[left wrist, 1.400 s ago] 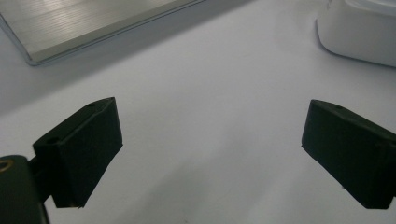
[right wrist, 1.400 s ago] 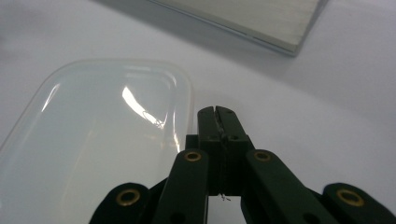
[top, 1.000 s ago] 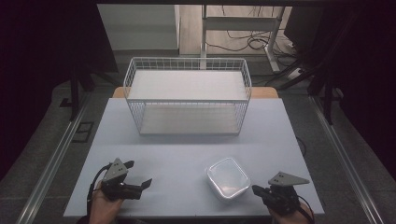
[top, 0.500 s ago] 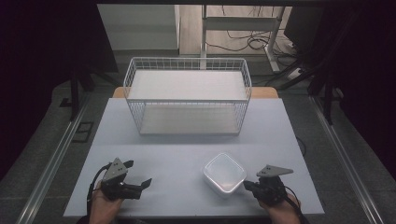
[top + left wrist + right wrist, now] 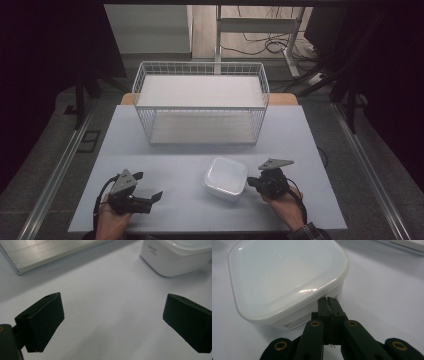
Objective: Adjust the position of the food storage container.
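On the near left of the white table (image 5: 165, 165), the left gripper (image 5: 150, 189) rests in the person's left hand (image 5: 111, 220), its two black jaws standing wide apart with nothing between them but bare tabletop; in the left gripper view the pads (image 5: 41, 320) frame an empty stretch of table, with the corner of the container off to the upper right. Behind, across the far middle of the table, stands a white wire basket (image 5: 201, 102) with a pale flat panel lying inside it. Nearer, just right of centre, sits the white lidded plastic container (image 5: 225, 177), square with rounded corners, its lid on, and a small printed label on its side wall. Right of it, the right gripper (image 5: 251, 183), held in the person's right hand (image 5: 285, 205), has its jaws pressed together with nothing between them; in the right gripper view the joined tips (image 5: 328, 305) are right at the container's side wall, at or almost touching it, just below the lid's rim near a corner.
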The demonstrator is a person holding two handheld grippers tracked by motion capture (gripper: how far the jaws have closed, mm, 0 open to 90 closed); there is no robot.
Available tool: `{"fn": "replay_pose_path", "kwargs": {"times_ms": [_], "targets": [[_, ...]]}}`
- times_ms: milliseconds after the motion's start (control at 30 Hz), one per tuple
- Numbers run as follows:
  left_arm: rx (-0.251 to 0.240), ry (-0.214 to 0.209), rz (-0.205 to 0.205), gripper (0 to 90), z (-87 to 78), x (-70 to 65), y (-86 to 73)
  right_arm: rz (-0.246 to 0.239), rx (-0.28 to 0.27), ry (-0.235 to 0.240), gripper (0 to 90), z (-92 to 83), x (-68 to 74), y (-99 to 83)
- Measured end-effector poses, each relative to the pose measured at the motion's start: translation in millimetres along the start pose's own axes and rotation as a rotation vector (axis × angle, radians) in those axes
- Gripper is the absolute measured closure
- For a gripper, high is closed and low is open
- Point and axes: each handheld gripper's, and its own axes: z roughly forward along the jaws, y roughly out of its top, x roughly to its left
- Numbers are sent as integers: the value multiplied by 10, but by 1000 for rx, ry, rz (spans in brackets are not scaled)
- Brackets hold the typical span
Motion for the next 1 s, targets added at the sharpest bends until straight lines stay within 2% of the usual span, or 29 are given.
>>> {"fn": "replay_pose_path", "kwargs": {"times_ms": [200,467,600,700,800,867,1000], "targets": [[1,-4,0,31,5,-2,2,-40,-7,27,894,183,106,173],[7,-8,8,31,15,-11,4,-72,-7,23,894,371,187,346],[6,-8,7,31,11,-11,3,-69,-13,28,894,381,187,350],[8,-13,2,32,10,-13,4,-70,-32,22,891,298,184,316],[20,-21,-3,36,18,-17,5,-84,-62,11,823,163,176,261],[24,-23,-2,38,23,-24,9,-109,-81,5,731,68,177,203],[29,-23,3,37,28,-34,11,-122,-102,-9,506,-45,178,84]]}}
